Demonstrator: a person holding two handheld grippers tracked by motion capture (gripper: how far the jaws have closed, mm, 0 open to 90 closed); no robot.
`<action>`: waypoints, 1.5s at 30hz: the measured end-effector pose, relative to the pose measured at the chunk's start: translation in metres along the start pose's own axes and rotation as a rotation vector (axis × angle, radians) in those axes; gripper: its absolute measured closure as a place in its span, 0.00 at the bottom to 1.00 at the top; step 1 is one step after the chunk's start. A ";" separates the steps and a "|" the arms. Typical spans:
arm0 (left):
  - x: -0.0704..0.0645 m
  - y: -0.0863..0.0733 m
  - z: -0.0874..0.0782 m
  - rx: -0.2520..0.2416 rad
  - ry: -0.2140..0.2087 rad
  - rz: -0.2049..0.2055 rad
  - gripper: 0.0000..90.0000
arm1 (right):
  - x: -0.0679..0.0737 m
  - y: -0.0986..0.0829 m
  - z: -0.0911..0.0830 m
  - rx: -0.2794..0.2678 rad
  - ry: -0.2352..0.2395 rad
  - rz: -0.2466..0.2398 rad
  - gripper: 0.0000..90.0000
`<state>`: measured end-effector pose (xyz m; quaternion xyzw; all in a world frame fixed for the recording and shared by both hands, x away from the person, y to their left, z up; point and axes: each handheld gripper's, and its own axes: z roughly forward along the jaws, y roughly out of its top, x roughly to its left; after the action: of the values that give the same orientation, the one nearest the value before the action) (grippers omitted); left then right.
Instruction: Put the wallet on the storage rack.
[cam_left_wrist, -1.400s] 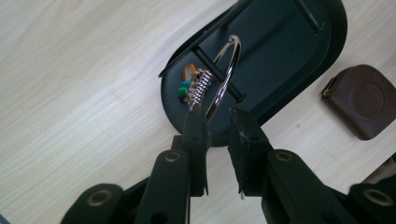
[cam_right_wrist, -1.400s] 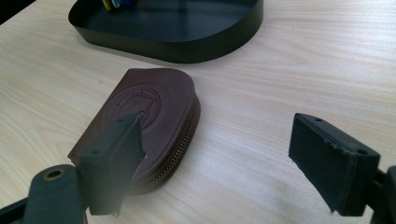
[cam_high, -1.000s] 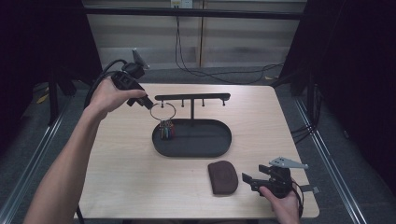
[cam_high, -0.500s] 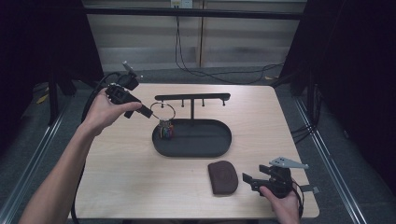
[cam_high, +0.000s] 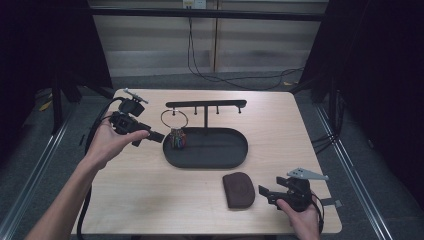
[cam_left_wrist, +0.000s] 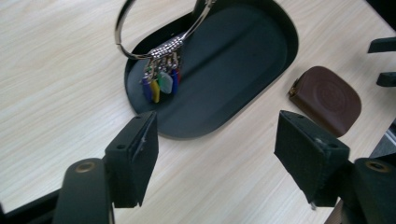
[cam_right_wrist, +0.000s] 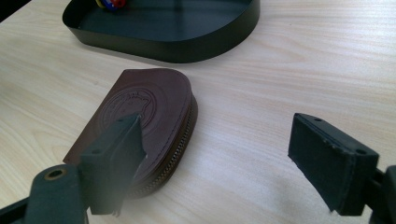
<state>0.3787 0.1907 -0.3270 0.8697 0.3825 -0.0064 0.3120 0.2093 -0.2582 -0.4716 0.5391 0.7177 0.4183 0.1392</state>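
High view: nearest us, our right gripper (cam_high: 264, 192) rests with jaws wide beside the brown zipped leather pouch (cam_high: 238, 189). Farther, our left gripper (cam_high: 156, 136), jaws wide and empty, sits just beside the key ring (cam_high: 174, 120): a silver hoop hanging from the stand (cam_high: 206, 104), coloured keys dangling over the black oval tray (cam_high: 235, 156).

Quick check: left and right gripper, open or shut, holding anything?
Left gripper: open, holding nothing, aimed at the silver key ring with coloured tags hanging over the black oval metal tray.
Right gripper: open, holding nothing, beside the brown leather zip pouch.
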 end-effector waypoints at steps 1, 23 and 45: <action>0.000 -0.004 0.002 -0.006 -0.016 -0.011 0.34 | 0.000 0.000 0.001 -0.001 0.001 0.003 0.20; -0.009 -0.087 0.028 -0.112 -0.059 -0.050 0.19 | 0.000 0.000 0.001 0.009 -0.001 0.014 0.20; -0.018 -0.174 0.048 -0.218 -0.140 -0.067 0.20 | 0.004 0.007 -0.004 0.012 0.024 0.029 0.22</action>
<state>0.2609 0.2416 -0.4550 0.8148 0.3868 -0.0358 0.4304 0.2103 -0.2559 -0.4630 0.5451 0.7140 0.4222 0.1214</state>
